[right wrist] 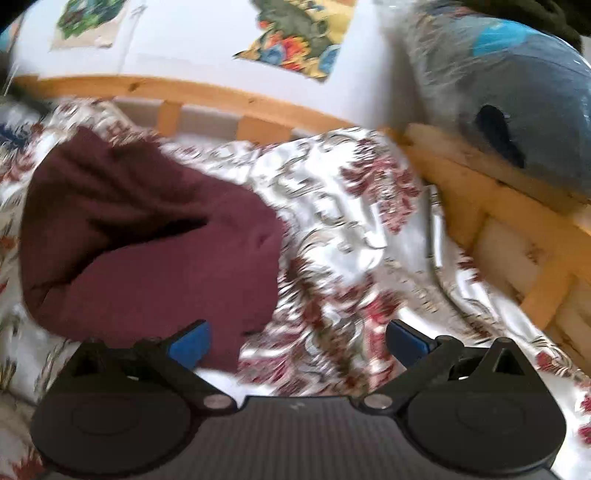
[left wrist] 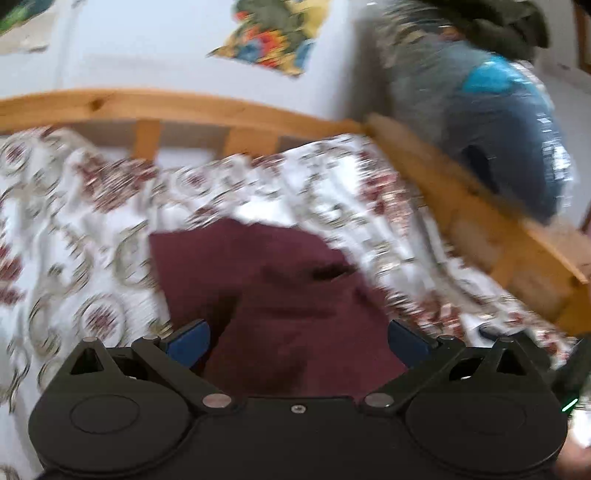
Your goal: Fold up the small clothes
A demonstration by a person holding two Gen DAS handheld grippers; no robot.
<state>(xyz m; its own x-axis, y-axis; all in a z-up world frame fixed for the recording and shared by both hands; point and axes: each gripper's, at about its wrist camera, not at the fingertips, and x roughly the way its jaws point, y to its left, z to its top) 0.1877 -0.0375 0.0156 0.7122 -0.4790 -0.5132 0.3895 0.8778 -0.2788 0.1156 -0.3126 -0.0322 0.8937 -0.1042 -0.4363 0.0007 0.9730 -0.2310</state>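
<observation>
A dark maroon garment [left wrist: 280, 288] lies rumpled on a floral bedsheet [left wrist: 92, 221]. In the left wrist view it sits straight ahead, reaching between the blue-padded fingers. My left gripper [left wrist: 299, 341] is open and hovers over its near edge, holding nothing. In the right wrist view the maroon garment [right wrist: 147, 251] lies ahead to the left, in a loose heap with a dark fold. My right gripper [right wrist: 299, 341] is open and empty, above the bedsheet [right wrist: 351, 240] at the garment's right edge. Both views are motion-blurred.
A wooden bed frame [left wrist: 480, 221] runs along the back and right side, also seen in the right wrist view [right wrist: 498, 206]. A blue-grey bundle in plastic [left wrist: 498, 122] rests on the rail at right. Colourful pictures [left wrist: 273, 33] hang on the white wall.
</observation>
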